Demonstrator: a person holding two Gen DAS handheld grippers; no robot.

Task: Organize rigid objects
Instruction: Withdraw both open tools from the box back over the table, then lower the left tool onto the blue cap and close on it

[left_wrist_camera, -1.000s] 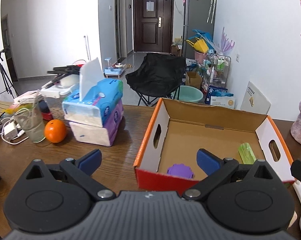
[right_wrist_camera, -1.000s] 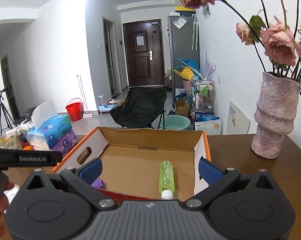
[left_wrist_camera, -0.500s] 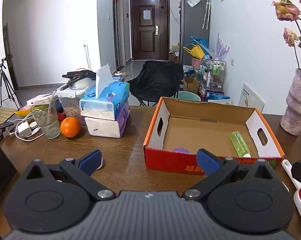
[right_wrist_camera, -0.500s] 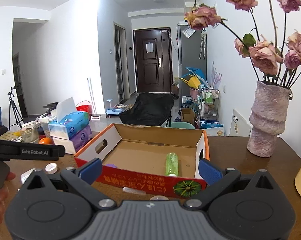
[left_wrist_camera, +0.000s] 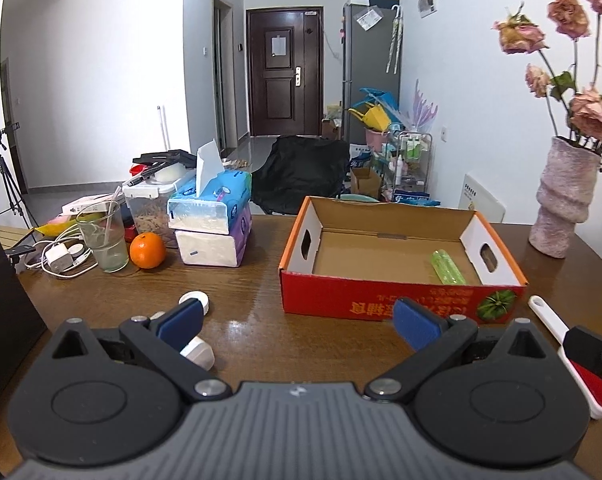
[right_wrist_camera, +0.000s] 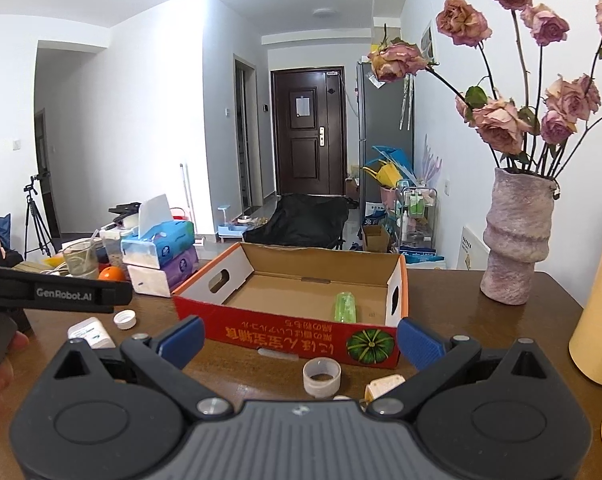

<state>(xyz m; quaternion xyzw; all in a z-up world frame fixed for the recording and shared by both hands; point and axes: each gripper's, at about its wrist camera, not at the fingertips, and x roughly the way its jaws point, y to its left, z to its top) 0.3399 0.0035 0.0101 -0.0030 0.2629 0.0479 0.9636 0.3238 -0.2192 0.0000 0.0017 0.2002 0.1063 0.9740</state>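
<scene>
Our left gripper (left_wrist_camera: 297, 322) hangs over the table (left_wrist_camera: 253, 280) with its jaws spread wide and nothing between them; our right gripper (right_wrist_camera: 299, 338) is likewise splayed and empty. Just under the left finger of the left gripper lies a small white bottle (left_wrist_camera: 197, 353), and a white cap (left_wrist_camera: 195, 301) sits a little beyond it, both on the near-left side of the cardboard box (left_wrist_camera: 381, 300). The bottle's long axis seems to run obliquely toward us, though the finger hides much of it. We judge the left gripper the nearer one for that bottle.

In front of the right gripper, between its fingers and close to the box's front wall, stands a white ring-shaped cap (right_wrist_camera: 321, 376), with a cream-coloured piece (right_wrist_camera: 385, 385) just beside it on the right. These fall to the right gripper. Inside the box a green bottle (left_wrist_camera: 447, 267) already lies lengthwise near the right wall.
</scene>
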